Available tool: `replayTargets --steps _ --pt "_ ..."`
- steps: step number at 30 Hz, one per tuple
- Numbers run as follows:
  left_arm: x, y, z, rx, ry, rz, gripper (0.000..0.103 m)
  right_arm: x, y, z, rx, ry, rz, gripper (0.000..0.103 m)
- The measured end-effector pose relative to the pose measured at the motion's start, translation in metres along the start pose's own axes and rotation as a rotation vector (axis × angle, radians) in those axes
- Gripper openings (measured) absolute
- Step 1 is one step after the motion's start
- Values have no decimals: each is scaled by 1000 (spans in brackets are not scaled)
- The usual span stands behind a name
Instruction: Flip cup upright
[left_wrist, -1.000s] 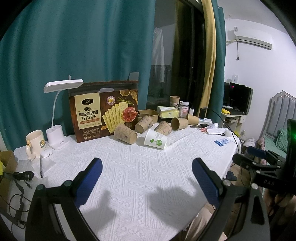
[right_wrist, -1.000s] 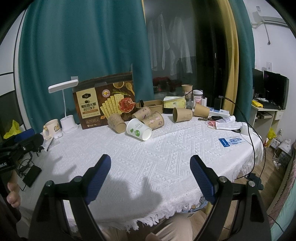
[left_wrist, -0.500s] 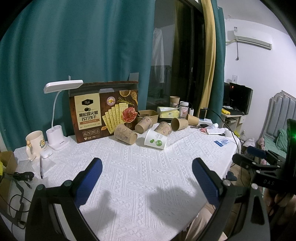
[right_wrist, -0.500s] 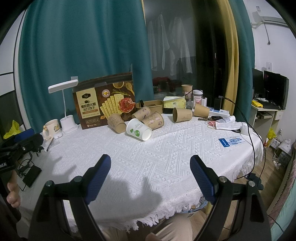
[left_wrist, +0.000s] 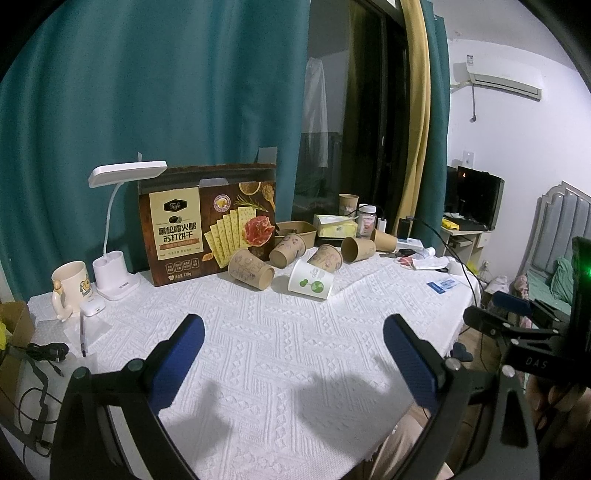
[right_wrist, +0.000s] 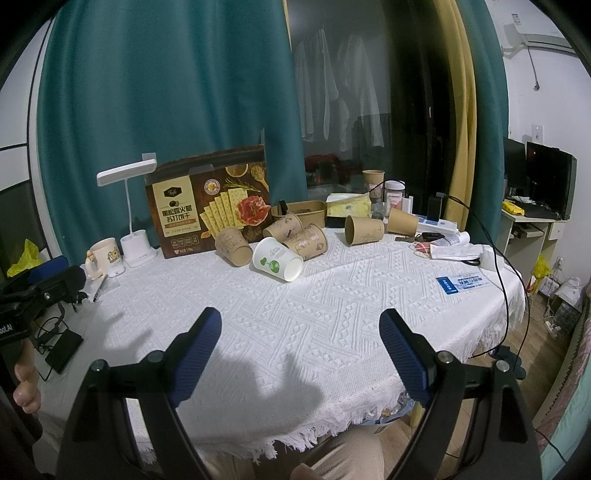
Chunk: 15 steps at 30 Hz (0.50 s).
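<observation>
Nothing has moved: both grippers, left (left_wrist: 293, 354) and right (right_wrist: 300, 349), hang wide open and empty, well short of the smooth white paper cup (right_wrist: 277, 259) lying sideways on the knobbly tablecloth (right_wrist: 332, 295).

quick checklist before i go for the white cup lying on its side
1. Left gripper jaws open, nothing between them: ok
2. Right gripper jaws open, nothing between them: ok
3. White cup lying on its side, in plain view: ok
4. Tablecloth between grippers and white cup free of objects: ok
5. Room around the white cup: not ok, brown cups crowd close behind
6. White cup empty: cannot tell
</observation>
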<state>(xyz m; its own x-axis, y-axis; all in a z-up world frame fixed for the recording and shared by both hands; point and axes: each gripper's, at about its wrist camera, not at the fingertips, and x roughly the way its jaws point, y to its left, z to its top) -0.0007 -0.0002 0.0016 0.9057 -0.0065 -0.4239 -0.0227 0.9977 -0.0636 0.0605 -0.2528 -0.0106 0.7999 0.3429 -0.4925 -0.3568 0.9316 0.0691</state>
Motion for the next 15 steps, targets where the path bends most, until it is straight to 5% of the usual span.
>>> replayTargets --steps 15 --pt "1 -10 14 11 13 -8 98 -1 -3 8 7 7 6 86"
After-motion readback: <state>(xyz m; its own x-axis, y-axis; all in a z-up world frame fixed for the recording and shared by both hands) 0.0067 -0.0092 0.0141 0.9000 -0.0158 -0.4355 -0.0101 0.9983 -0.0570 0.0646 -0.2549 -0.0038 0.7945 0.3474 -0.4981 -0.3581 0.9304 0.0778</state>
